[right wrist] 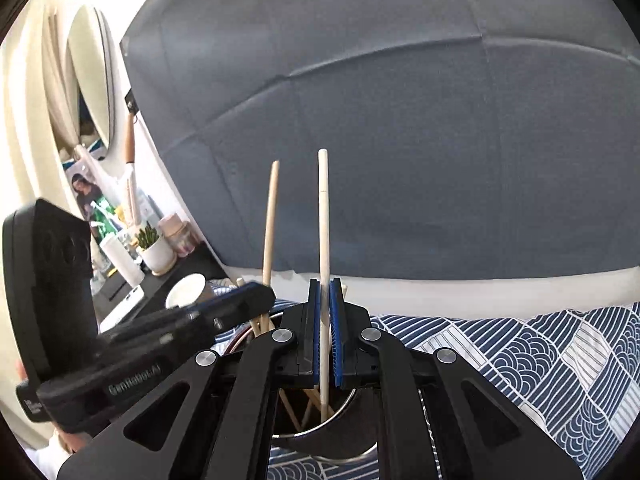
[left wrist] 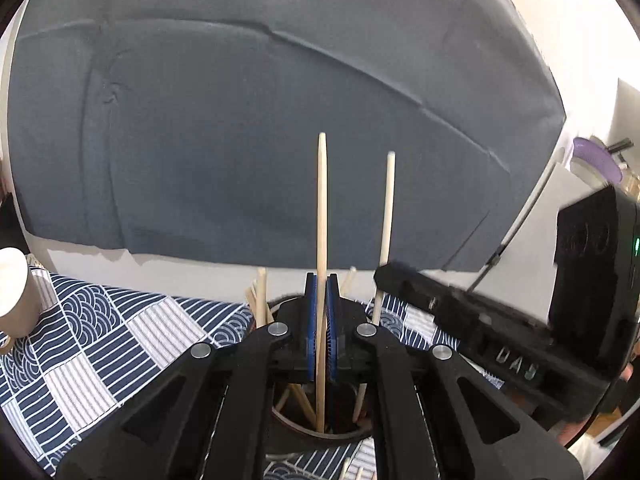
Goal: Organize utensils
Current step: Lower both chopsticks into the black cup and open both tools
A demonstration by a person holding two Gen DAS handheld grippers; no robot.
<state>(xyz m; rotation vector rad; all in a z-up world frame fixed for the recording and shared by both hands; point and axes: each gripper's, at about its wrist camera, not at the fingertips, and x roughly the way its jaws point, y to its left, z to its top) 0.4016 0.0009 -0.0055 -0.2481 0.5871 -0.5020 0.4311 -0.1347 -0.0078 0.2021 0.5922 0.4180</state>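
In the left wrist view my left gripper (left wrist: pixel 321 284) is shut on an upright pale wooden chopstick (left wrist: pixel 322 208) whose lower end dips into a round dark holder (left wrist: pixel 320 430) under the fingers. The right gripper (left wrist: pixel 390 276) enters from the right, holding a second chopstick (left wrist: pixel 387 216). In the right wrist view my right gripper (right wrist: pixel 325 288) is shut on an upright chopstick (right wrist: pixel 324 216) over the metal-rimmed holder (right wrist: pixel 340 412). The left gripper (right wrist: pixel 264 292) holds its chopstick (right wrist: pixel 270 220) beside it. Several more chopsticks (right wrist: pixel 256 322) lean in the holder.
A blue and white patterned cloth (left wrist: pixel 120 336) covers the table. A paper cup (left wrist: pixel 16 292) stands at the left; it also shows in the right wrist view (right wrist: pixel 186 290). A grey cushion (left wrist: pixel 260 120) fills the background. A side shelf holds a potted plant (right wrist: pixel 154 248) and jars.
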